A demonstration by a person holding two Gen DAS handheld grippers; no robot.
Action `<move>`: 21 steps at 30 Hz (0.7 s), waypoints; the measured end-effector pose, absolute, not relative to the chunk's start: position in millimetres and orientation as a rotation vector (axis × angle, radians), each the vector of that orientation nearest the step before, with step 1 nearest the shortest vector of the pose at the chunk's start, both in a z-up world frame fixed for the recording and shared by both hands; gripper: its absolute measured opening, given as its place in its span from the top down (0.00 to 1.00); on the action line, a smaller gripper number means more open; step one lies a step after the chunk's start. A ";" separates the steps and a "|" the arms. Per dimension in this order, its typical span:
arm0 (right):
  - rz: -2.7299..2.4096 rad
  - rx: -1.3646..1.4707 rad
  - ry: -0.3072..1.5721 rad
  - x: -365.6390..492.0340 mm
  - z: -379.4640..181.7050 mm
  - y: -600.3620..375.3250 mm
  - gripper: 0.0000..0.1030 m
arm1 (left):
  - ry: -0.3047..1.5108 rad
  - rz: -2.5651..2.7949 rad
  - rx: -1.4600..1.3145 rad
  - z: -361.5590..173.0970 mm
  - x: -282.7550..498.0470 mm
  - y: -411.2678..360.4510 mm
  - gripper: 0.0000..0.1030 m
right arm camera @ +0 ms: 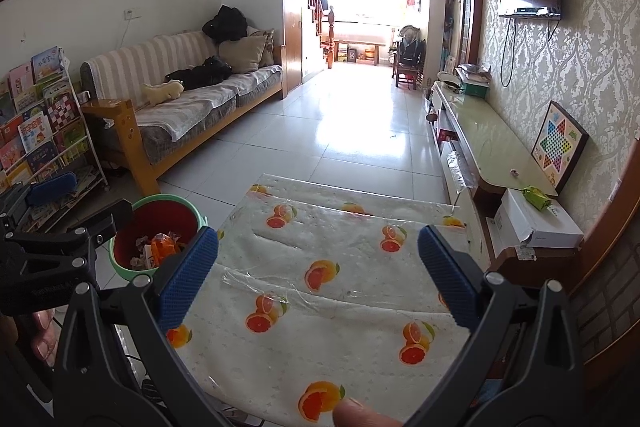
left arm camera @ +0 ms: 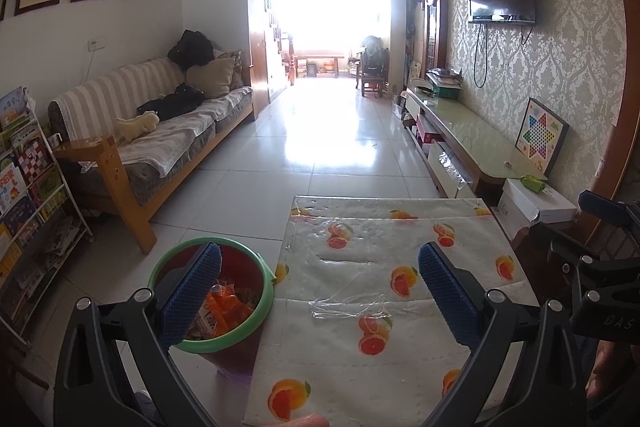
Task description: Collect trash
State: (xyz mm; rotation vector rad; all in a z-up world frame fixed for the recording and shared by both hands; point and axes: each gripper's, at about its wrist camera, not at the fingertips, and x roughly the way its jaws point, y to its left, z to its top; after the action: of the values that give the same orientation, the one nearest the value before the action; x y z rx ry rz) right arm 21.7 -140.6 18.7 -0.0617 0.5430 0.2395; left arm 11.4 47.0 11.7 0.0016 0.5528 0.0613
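Left wrist view: left gripper [left arm camera: 320, 291] spread wide and empty, blue ribbed pads [left arm camera: 194, 297] splayed over the near end of a table [left arm camera: 400, 367] under an orange-print cloth and clear plastic film. Right wrist view: right gripper [right arm camera: 318, 277] likewise spread wide, holding nothing, hovering over the same cloth, with a fingertip peeking in at the bottom edge. No loose trash visible on the tabletop; only wrinkles in the film. Just beside the table's left edge, on the tiled floor, a bin [left arm camera: 256, 319] with a green rim and red inside [right arm camera: 154, 219], upright, mouth facing up, round and so without any long axis to speak of. Inside, crumpled wrappers [left arm camera: 224, 307], orange and pale, heaped with no clear direction [right arm camera: 160, 247]. Bin down and to the left of both grippers; left gripper plainly nearer, its left pad overlapping the rim in view, right gripper farther off across the table. Judging from this, collecting looks largely done on this surface. Beyond: striped sofa [left arm camera: 160, 123] along the left wall, children's book rack [left arm camera: 28, 195] nearer, low TV cabinet [left arm camera: 472, 143] with a Chinese checkers board [left arm camera: 540, 137] on the right, and a small green wrapped item [right arm camera: 538, 197] on a white box [right arm camera: 536, 223], well apart from both grippers; trash or not, impossible to tell.
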 end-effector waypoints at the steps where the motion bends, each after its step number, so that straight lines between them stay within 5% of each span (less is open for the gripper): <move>1: 0.239 -0.062 0.543 21.1 18.4 -140.5 0.05 | 0.553 0.059 0.000 11.8 11.4 47.2 0.08; 21: 0.239 -0.068 0.552 21.0 13.4 -139.1 0.05 | 0.536 0.094 -0.025 13.1 11.8 50.4 0.08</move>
State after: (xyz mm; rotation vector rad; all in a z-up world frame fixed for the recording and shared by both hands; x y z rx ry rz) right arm 21.0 -139.1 13.4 -0.0680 0.5524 0.2386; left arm 11.8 50.4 13.1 -0.0246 0.5364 0.0941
